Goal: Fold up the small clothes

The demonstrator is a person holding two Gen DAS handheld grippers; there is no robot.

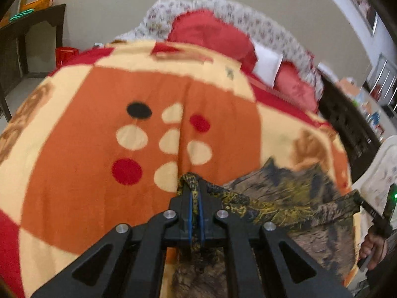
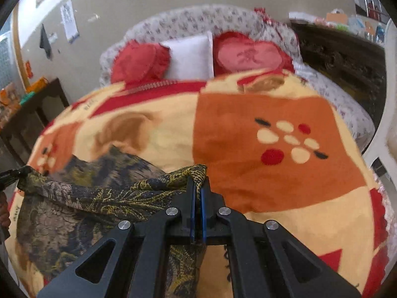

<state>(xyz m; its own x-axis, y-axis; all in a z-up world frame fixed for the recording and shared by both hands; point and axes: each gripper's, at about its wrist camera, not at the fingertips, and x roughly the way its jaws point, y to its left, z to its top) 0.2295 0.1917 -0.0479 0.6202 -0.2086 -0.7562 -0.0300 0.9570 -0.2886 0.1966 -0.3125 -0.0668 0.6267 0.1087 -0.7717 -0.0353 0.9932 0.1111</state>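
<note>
A dark patterned garment [image 1: 292, 198], brown, black and yellow, is held stretched between my two grippers above the orange and cream blanket [image 1: 99, 149]. My left gripper [image 1: 196, 188] is shut on one corner of the garment. My right gripper [image 2: 197, 183] is shut on the other corner of the garment [image 2: 104, 193]. The cloth hangs down from the taut top edge onto the blanket. In the left wrist view the right gripper [image 1: 359, 200] shows at the far right. In the right wrist view the left gripper [image 2: 15, 173] shows at the far left.
The blanket [image 2: 248, 173] covers a bed with red cushions [image 2: 139, 59] and a white pillow [image 2: 191, 57] at the flowered headboard [image 2: 198, 19]. A dark side table [image 2: 32, 114] stands on the left and dark carved furniture [image 2: 342, 57] on the right.
</note>
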